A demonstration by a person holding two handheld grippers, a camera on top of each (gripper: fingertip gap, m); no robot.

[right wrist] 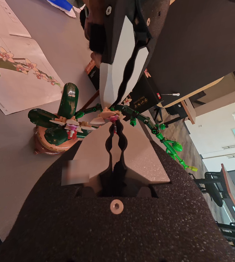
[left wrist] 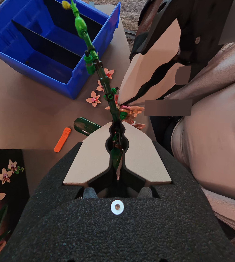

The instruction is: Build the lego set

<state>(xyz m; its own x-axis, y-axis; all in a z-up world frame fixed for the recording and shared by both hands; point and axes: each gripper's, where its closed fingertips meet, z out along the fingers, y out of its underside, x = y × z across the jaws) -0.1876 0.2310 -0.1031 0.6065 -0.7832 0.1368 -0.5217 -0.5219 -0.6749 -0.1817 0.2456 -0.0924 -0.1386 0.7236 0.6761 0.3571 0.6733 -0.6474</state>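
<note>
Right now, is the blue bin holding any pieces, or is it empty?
Empty, as far as shown: the blue bin has bare compartments between its dark dividers. Its far corner is cut off. Three loose flowers lie on the table beside it.

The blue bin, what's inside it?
The blue bin has black dividers, and the compartments in sight look empty. The green stem covers part of it, and the far end is out of sight.

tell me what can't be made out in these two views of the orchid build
1. Left wrist view: where the left gripper grips the stem is hidden between its fingers.
2. Right wrist view: whether the flower in the right gripper is seated on the stem is hidden by petals and the left gripper's tip.
3. Left wrist view: the pot is hidden under the gripper.
4. Right wrist view: the booklet is cut off by the left edge.
</note>
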